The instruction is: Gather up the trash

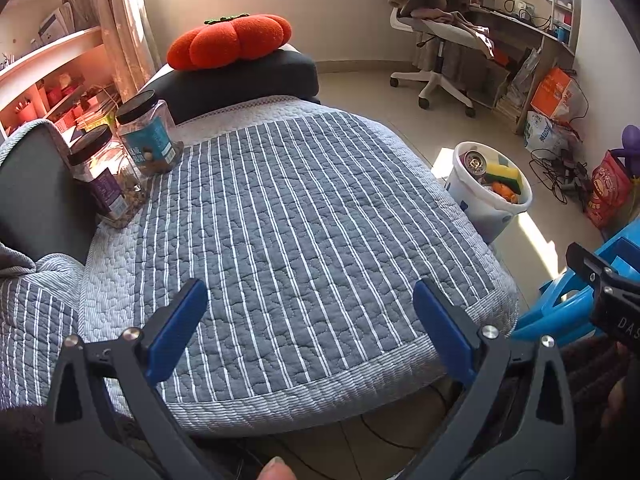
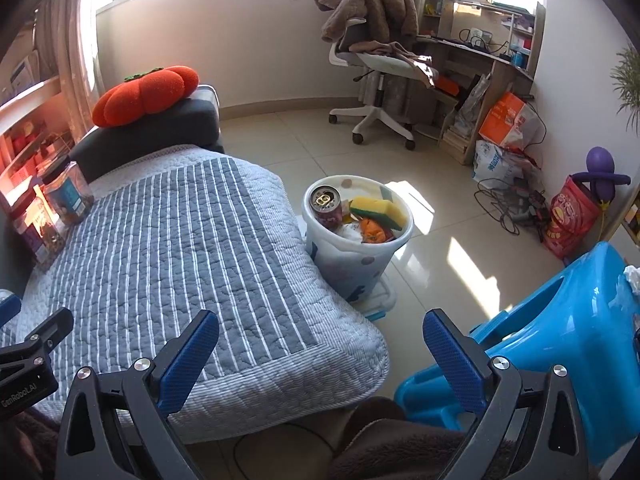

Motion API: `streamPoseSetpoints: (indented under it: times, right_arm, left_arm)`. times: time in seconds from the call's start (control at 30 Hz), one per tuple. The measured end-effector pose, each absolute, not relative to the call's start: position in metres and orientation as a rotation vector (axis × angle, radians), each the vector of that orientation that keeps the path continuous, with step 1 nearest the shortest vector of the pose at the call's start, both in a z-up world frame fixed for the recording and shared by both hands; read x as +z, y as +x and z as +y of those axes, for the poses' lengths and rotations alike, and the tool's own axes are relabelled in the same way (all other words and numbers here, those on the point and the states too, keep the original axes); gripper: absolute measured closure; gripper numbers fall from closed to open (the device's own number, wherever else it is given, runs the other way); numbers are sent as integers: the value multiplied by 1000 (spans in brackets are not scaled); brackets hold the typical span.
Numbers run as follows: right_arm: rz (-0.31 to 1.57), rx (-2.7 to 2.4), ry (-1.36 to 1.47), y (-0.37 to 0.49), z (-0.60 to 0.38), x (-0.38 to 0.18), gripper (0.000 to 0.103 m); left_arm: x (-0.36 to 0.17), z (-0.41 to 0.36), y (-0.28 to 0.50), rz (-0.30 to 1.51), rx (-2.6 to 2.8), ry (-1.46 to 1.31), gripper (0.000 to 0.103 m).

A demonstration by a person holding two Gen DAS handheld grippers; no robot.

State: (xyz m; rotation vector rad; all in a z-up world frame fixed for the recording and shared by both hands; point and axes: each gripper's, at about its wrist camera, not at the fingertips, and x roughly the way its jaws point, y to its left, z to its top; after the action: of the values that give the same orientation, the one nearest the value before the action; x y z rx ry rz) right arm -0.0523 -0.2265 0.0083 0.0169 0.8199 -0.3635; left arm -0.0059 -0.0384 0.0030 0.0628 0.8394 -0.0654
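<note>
A white trash bucket (image 2: 352, 256) stands on the floor beside the sofa seat; it also shows in the left wrist view (image 1: 480, 204). In it lie a drink can (image 2: 326, 204), a yellow-green sponge (image 2: 378, 210) and orange scraps (image 2: 372, 232). My left gripper (image 1: 310, 320) is open and empty, above the front of the striped quilted seat cover (image 1: 288, 216). My right gripper (image 2: 320, 348) is open and empty, over the seat's front right corner, well short of the bucket. A crumpled white piece (image 2: 632, 276) lies on the blue plastic stool (image 2: 560, 352).
Two black-lidded jars (image 1: 124, 160) stand at the seat's left edge. A red pumpkin cushion (image 1: 230, 42) sits on a dark pad behind. An office chair (image 2: 376, 68), a desk, bags and cables (image 2: 512, 200) are across the tiled floor.
</note>
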Motion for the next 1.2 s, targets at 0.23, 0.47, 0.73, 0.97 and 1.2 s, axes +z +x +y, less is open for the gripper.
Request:
streamPoseSetpoints:
  times: [0.23, 0.47, 0.73, 0.97, 1.2]
  right_arm:
    - [822, -365, 18, -53, -227, 9, 0]
    - [820, -369, 18, -53, -227, 9, 0]
    - [819, -371, 19, -54, -228, 9, 0]
    - [819, -372, 18, -54, -228, 10, 0]
    - [818, -376, 19, -55, -228, 9, 0]
  left_arm:
    - [3, -39, -6, 842, -66, 62, 1]
    - [3, -39, -6, 838, -65, 62, 1]
    - [3, -39, -6, 839, -64, 62, 1]
    - [3, -39, -6, 839, -64, 71, 1]
    - [3, -40, -7, 839, -65, 74, 1]
